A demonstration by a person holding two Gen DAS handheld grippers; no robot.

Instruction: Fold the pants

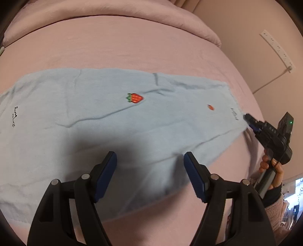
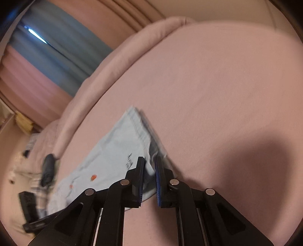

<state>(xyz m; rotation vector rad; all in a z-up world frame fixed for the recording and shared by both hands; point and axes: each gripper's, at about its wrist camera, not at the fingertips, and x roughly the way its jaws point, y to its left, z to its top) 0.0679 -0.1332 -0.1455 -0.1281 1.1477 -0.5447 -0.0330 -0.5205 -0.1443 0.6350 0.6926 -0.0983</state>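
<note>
- On the pink bed [image 1: 151, 47], my pants [image 1: 94, 117] lie flat, soft and limp.
- Right gripper [image 2: 150, 166] pinches a hem corner; left gripper [image 1: 149, 160] spread, empty.
- I'd grip hems.

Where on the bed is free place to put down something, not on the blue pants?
Free: the pink sheet between the pants and the rolled duvet, and the sheet right of the hem in the right wrist view. Crowded: the hem corner at the right gripper and the near edge by the left gripper.

Surroundings of the bed.
Pink bed [image 1: 144, 47], rolled pink blanket [image 1: 113, 13], white power strip [image 1: 277, 51] on the wall, blue curtain [image 2: 56, 54].
</note>
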